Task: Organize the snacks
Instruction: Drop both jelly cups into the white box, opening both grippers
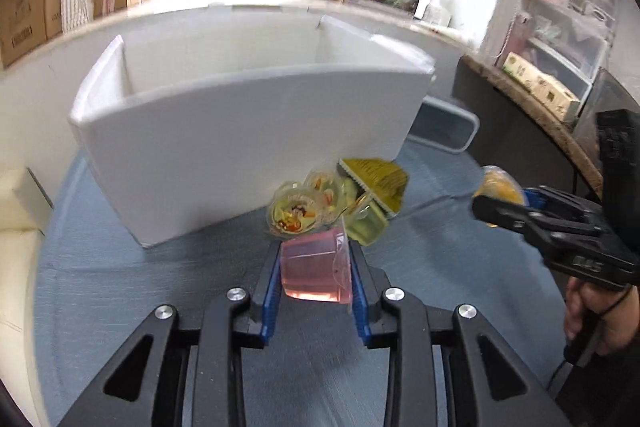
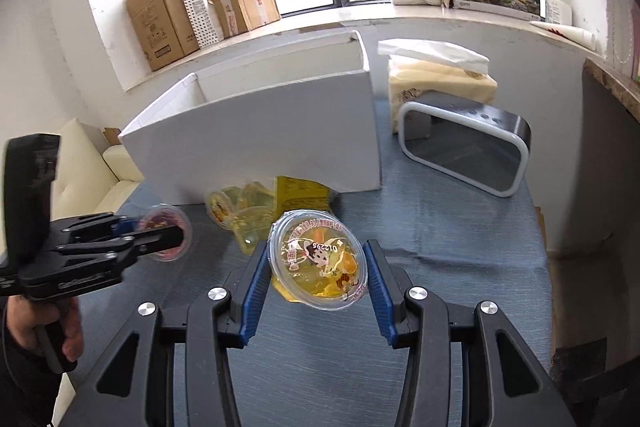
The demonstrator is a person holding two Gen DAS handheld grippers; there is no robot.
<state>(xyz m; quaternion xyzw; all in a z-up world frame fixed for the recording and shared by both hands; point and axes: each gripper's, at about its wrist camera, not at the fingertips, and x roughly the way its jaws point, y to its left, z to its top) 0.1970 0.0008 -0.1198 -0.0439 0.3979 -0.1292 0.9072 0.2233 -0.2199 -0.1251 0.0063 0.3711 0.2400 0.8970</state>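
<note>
My left gripper [image 1: 316,263] is shut on a pink jelly cup [image 1: 316,269], held above the blue table; it also shows in the right wrist view [image 2: 166,233]. My right gripper [image 2: 318,259] is shut on a yellow jelly cup [image 2: 318,261] with a cartoon lid, also seen in the left wrist view [image 1: 498,187]. A pile of jelly cups [image 1: 308,209] and a yellow snack packet [image 1: 378,177] lies on the table against the front wall of a white open box [image 1: 248,131], which also shows in the right wrist view [image 2: 272,131].
A grey-and-white rounded device [image 2: 464,151] lies right of the box, with a tissue pack [image 2: 440,75] behind it. Cardboard boxes [image 2: 164,19] stand on the windowsill. A dark desk edge [image 1: 532,107] is at the right. A cream sofa [image 2: 86,163] is at the left.
</note>
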